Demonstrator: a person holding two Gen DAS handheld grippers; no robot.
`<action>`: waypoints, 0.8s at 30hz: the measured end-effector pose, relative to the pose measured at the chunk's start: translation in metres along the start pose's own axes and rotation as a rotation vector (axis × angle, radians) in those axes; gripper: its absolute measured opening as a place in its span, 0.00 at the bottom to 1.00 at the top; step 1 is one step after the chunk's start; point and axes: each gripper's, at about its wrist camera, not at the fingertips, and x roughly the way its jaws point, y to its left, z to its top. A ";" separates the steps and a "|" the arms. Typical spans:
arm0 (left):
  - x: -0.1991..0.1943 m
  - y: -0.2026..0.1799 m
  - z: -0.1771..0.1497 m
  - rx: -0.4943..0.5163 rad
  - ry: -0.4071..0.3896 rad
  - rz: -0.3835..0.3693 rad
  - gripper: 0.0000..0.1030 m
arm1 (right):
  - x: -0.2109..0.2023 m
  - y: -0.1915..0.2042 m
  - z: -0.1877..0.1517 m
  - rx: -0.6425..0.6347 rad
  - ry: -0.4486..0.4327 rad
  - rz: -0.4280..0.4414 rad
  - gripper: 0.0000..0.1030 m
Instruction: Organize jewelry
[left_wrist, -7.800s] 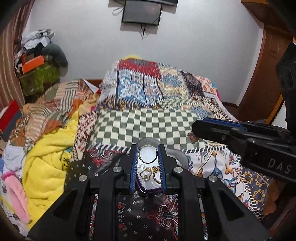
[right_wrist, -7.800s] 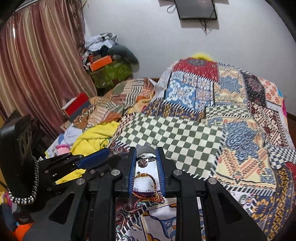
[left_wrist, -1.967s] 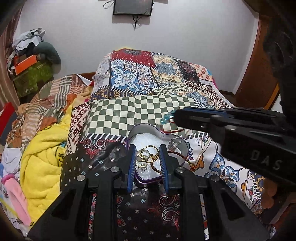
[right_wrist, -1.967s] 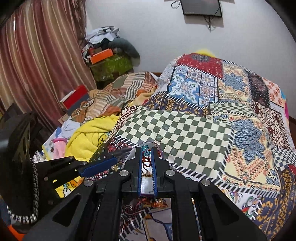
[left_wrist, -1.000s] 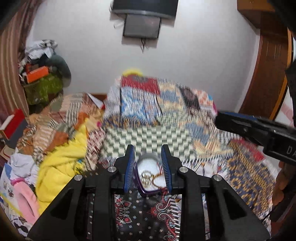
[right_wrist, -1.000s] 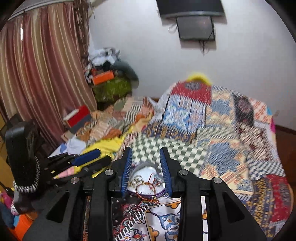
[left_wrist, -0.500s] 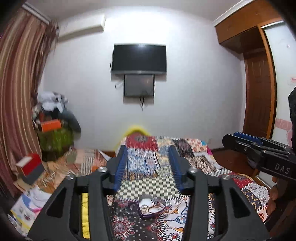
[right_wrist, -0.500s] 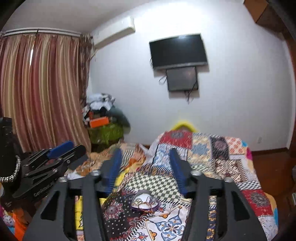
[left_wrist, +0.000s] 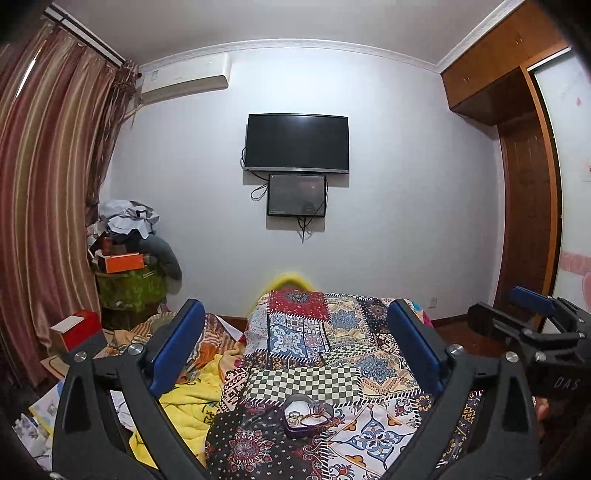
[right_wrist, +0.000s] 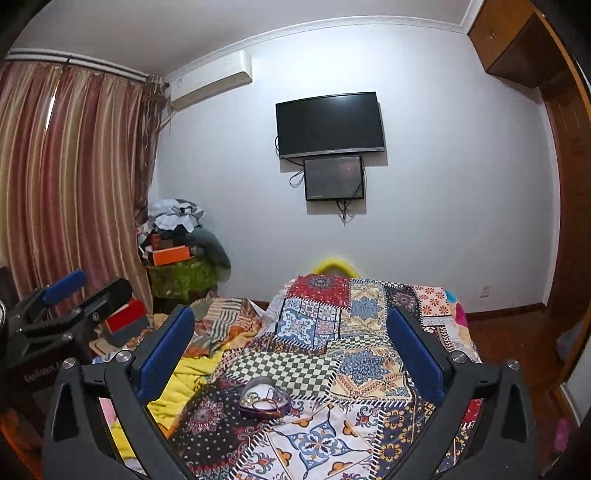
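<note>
A purple heart-shaped jewelry box (left_wrist: 307, 414) with a white lining lies open on the patchwork bed cover. It holds gold rings and a red bracelet. It also shows in the right wrist view (right_wrist: 263, 397). My left gripper (left_wrist: 295, 354) is wide open and empty, held well back and above the box. My right gripper (right_wrist: 291, 354) is wide open and empty too, also far from the box. The right gripper shows at the right edge of the left wrist view (left_wrist: 532, 328). The left gripper shows at the left edge of the right wrist view (right_wrist: 62, 306).
The bed (left_wrist: 332, 332) is covered with a patchwork quilt. A yellow blanket (left_wrist: 184, 402) and loose clothes lie to its left. A cluttered stand (left_wrist: 129, 280) and curtains (left_wrist: 48, 206) are at the left, a TV (left_wrist: 297, 142) on the far wall, a wooden wardrobe (left_wrist: 524, 229) at the right.
Both grippers have pulled back and up from the jewelry box and opened from narrow to wide. The right gripper let go of the bracelet, which now lies in the box.
</note>
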 end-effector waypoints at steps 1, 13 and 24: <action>-0.001 0.000 0.000 -0.001 0.001 0.002 0.97 | -0.001 0.000 -0.001 -0.001 0.001 0.001 1.00; -0.004 -0.001 -0.003 -0.011 0.014 0.009 0.98 | -0.011 -0.003 -0.006 0.004 0.007 0.011 1.00; -0.001 -0.004 -0.008 -0.005 0.029 0.006 0.99 | -0.010 -0.003 -0.005 0.000 0.022 0.015 1.00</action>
